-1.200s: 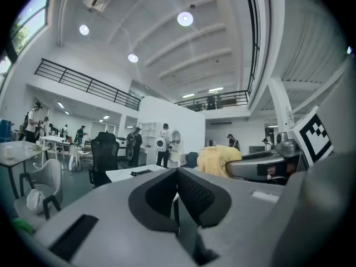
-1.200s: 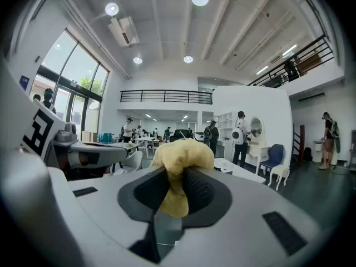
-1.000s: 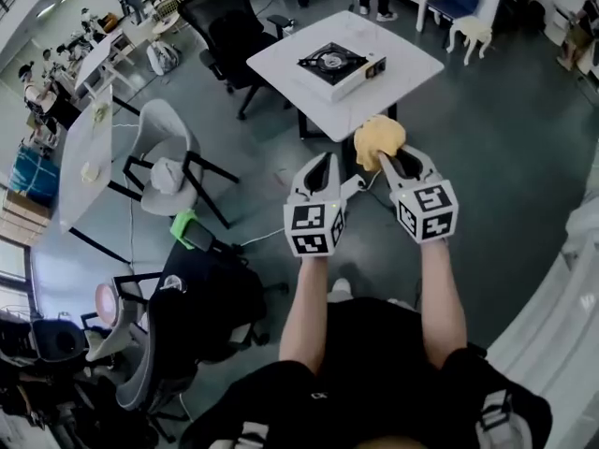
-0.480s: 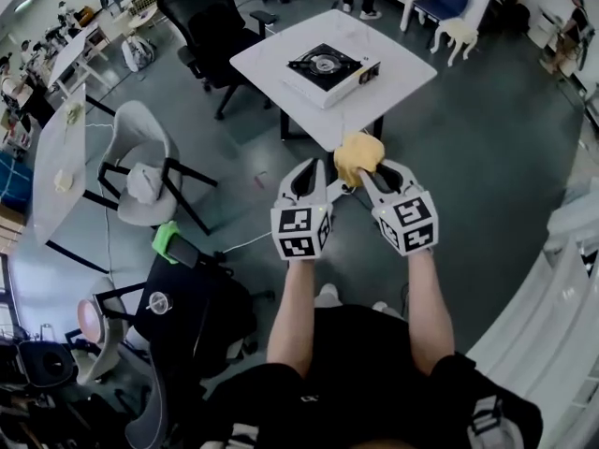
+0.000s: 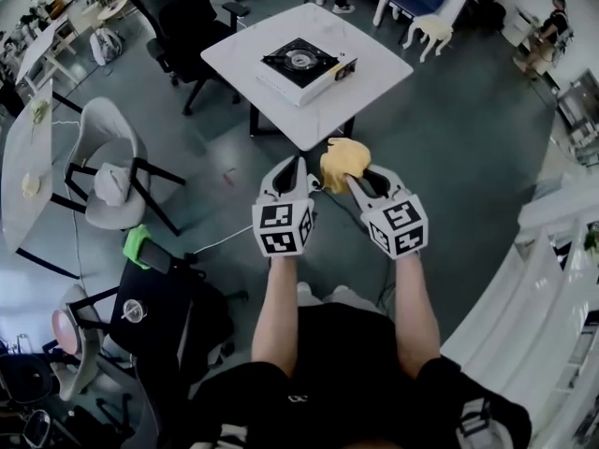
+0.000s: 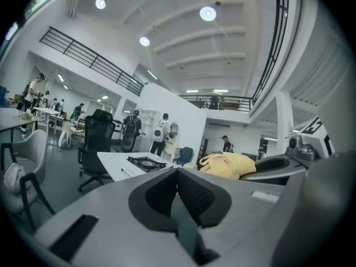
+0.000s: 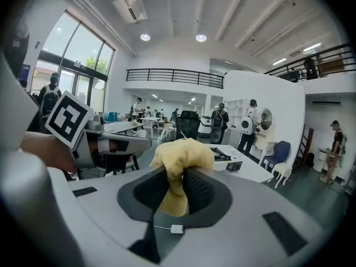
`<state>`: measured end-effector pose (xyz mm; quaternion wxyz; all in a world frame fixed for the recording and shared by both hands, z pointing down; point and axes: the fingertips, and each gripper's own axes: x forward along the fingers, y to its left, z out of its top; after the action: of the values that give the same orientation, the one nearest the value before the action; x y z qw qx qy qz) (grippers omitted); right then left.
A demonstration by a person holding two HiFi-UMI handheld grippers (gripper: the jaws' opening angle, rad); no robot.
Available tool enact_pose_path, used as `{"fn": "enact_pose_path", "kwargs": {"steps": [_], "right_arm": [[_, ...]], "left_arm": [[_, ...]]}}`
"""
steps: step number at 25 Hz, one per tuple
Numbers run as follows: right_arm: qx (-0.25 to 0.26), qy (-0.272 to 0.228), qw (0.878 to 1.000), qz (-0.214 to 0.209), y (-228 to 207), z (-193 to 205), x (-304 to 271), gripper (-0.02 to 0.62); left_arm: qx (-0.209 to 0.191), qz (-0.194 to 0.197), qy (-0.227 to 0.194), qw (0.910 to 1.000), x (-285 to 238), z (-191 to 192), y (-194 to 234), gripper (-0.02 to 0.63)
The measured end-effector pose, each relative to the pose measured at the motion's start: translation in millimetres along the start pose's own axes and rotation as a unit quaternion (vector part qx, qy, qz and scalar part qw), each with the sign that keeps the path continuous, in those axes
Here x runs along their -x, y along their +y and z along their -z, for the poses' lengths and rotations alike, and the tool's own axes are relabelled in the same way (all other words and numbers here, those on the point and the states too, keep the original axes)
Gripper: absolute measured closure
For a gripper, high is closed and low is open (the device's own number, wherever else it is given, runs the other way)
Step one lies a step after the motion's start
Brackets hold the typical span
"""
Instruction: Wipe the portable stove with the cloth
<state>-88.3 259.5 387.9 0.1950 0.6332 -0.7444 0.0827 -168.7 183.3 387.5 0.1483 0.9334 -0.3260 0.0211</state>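
Note:
The portable stove [image 5: 302, 65], black on top with a white body, sits on a white square table [image 5: 374, 73] ahead of me; it also shows far off as the stove [image 6: 146, 163] and the stove [image 7: 223, 154]. My right gripper [image 5: 353, 177] is shut on a bunched yellow cloth [image 5: 343, 160], which bulges above the jaws in the right gripper view as the cloth [image 7: 181, 160]. My left gripper [image 5: 293, 173] is shut with nothing in it, just left of the cloth [image 6: 229, 164]. Both grippers hover above the floor, short of the table's near corner.
A black office chair [image 5: 178, 12] stands left of the table. A grey chair [image 5: 108, 171] and a long white table [image 5: 23, 148] are further left. A dark chair [image 5: 164, 311] is beside me at lower left. People stand beyond the table [image 7: 246, 132]. A cable [image 5: 220, 241] runs over the floor.
The view has advanced toward the table, so the stove and table now sit lower and nearer. Both grippers keep their pose, the cloth still held in the right one.

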Motion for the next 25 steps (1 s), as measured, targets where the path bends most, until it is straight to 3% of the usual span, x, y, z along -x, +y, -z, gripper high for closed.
{"fn": "enact_pose_path", "kwargs": {"steps": [6, 11, 18, 22, 25], "right_arm": [[-0.030, 0.003, 0.999, 0.019, -23.2, 10.7, 6.5, 0.529], [-0.047, 0.003, 0.999, 0.002, -42.2, 25.5, -21.9, 0.528], [-0.079, -0.023, 0.996, -0.035, -86.5, 16.9, -110.4, 0.526], [-0.083, -0.028, 0.995, -0.041, -139.6, 10.5, -149.4, 0.525], [-0.089, 0.001, 0.996, -0.024, -181.0, 21.2, -163.1, 0.525]], "left_arm": [[-0.008, 0.019, 0.010, 0.9997, -7.5, 8.9, -15.7, 0.606], [-0.003, -0.028, 0.023, 0.9993, -22.9, 19.4, 17.5, 0.606], [-0.032, -0.065, 0.038, 0.9967, -85.2, 11.7, 51.9, 0.606], [-0.031, -0.103, 0.043, 0.9933, -132.6, -0.3, 85.5, 0.606], [-0.024, -0.104, 0.052, 0.9930, -166.5, 2.2, 80.2, 0.606]]}}
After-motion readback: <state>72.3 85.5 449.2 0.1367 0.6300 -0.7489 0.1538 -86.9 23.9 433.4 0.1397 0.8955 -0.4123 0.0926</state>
